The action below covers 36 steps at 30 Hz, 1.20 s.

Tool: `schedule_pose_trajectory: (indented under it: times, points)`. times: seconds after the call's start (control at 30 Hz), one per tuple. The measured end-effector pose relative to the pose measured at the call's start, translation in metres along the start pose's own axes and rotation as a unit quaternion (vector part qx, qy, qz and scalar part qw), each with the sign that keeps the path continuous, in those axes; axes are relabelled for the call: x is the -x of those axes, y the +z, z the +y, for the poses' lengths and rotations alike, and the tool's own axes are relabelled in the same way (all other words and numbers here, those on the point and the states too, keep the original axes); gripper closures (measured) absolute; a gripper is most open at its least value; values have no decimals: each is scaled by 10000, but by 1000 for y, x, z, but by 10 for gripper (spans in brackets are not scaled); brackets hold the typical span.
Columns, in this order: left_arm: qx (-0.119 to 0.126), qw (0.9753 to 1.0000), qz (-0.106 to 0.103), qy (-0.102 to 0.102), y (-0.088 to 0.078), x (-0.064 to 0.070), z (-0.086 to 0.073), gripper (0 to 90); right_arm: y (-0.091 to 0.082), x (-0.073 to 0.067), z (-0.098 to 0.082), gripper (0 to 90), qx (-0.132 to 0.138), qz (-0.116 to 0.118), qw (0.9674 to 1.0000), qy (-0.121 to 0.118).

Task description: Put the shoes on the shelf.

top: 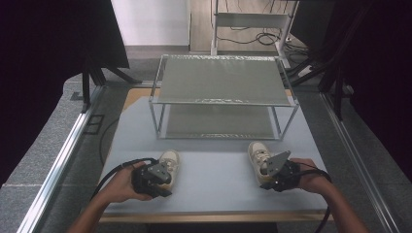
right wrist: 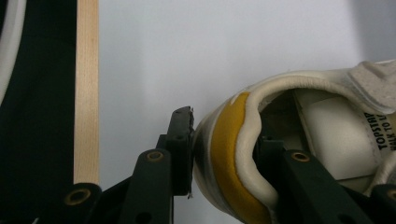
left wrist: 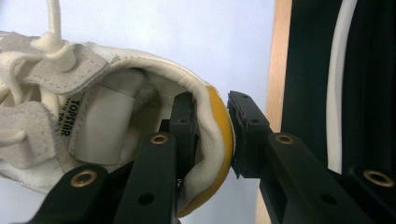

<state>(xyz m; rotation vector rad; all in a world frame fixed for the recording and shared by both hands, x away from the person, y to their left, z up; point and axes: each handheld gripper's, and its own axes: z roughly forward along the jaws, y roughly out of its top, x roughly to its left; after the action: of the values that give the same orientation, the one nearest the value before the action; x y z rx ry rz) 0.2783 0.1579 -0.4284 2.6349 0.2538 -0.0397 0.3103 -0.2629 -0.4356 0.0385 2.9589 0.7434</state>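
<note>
Two cream sneakers with yellow heel tabs stand on the pale table mat (top: 214, 194), toes towards the rack. My left gripper (top: 166, 177) sits at the heel of the left sneaker (top: 170, 159). In the left gripper view, one jaw is inside the left sneaker (left wrist: 93, 116) and the other presses on the yellow heel from outside, so the left gripper (left wrist: 210, 128) is shut on the heel wall. My right gripper (top: 266, 177) holds the right sneaker (top: 257, 153) the same way. In the right gripper view, the right gripper (right wrist: 224, 147) pinches the heel of the right sneaker (right wrist: 327, 116).
A two-shelf metal wire rack (top: 223, 82) stands at the back of the table, just beyond the sneakers. The table's wooden front edge (top: 214, 217) lies close behind both hands. Aluminium rails (top: 63, 160) run along both sides, with cables on the floor beyond.
</note>
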Motion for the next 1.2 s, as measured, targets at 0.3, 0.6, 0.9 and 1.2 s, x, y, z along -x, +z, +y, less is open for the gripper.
schedule_pose_trajectory:
  times: [0.3,0.6,0.9,1.2]
  points:
    - [343,9986,399,-11,15,-16,37,726,2,5,20,671,97,-120,9997,-170]
    - [335,9985,409,118,20,-24,60,725,13,13,38,654,70,-13,9995,-299]
    - [376,9983,428,97,19,-30,64,725,15,19,43,763,242,-207,9991,-293]
    - [424,9980,462,89,15,-32,64,725,23,21,46,766,44,-171,9993,-342]
